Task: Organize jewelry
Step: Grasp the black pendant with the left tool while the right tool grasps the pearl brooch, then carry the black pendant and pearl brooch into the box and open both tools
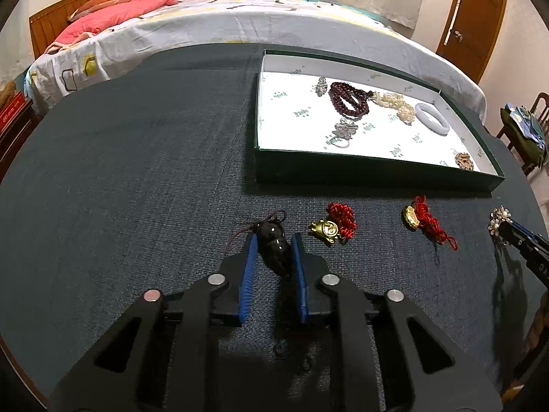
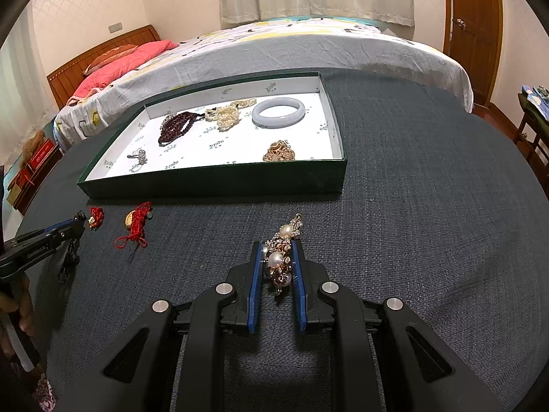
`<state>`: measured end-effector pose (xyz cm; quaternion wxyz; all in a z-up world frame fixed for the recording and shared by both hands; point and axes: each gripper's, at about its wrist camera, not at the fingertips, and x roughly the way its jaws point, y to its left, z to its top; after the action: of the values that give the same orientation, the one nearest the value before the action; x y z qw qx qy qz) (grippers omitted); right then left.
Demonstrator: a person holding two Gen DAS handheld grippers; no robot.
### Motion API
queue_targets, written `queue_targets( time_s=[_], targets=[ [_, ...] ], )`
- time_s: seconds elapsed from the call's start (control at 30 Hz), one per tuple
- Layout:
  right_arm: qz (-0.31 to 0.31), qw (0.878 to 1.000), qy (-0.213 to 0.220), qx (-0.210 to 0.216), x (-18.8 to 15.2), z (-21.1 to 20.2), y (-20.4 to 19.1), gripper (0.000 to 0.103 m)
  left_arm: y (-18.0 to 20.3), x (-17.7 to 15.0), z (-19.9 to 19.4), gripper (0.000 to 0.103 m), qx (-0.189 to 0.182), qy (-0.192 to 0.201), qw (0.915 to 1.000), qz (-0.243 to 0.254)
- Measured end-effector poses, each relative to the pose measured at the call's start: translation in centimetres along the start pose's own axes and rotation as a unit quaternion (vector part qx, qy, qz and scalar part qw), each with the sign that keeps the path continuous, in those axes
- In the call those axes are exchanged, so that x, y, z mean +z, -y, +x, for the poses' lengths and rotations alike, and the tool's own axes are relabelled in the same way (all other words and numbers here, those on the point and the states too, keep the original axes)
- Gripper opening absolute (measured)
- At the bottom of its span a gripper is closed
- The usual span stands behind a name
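Observation:
On the dark cloth table, my left gripper (image 1: 274, 237) has its blue pads against both sides of a glossy black pendant (image 1: 276, 250) with a thin cord, shut on it. To its right lie a gold charm on red cord (image 1: 329, 228) and a second gold charm with red knotting (image 1: 417, 219). My right gripper (image 2: 277, 243) is shut on a gold brooch with pearls (image 2: 279, 255), which rests on the cloth. Farther back, the green tray (image 2: 212, 185) holds a dark red bead bracelet (image 2: 178, 125), a pearl strand (image 2: 226, 115), a pale bangle (image 2: 279, 112) and a gold brooch (image 2: 278, 152).
A bed (image 1: 212, 24) with a pink pillow runs behind the table. A wooden door (image 1: 473, 17) is at the back right, and a chair (image 1: 525, 127) with clothes stands beside the table's right edge. A hand (image 2: 20, 309) holds the left gripper's handle.

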<state>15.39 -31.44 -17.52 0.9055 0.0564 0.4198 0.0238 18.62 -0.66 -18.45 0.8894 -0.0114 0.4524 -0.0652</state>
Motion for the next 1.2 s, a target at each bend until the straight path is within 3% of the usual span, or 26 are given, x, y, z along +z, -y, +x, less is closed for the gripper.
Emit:
queue_targets(
  time_s=[1.2],
  targets=[
    [-0.008,0.999,0.045,0.012,1.6,-3.9,-1.2,0.017,2.0,1.1,-4.0,0.015,-0.026,0.05,0.9982,0.02]
  ],
)
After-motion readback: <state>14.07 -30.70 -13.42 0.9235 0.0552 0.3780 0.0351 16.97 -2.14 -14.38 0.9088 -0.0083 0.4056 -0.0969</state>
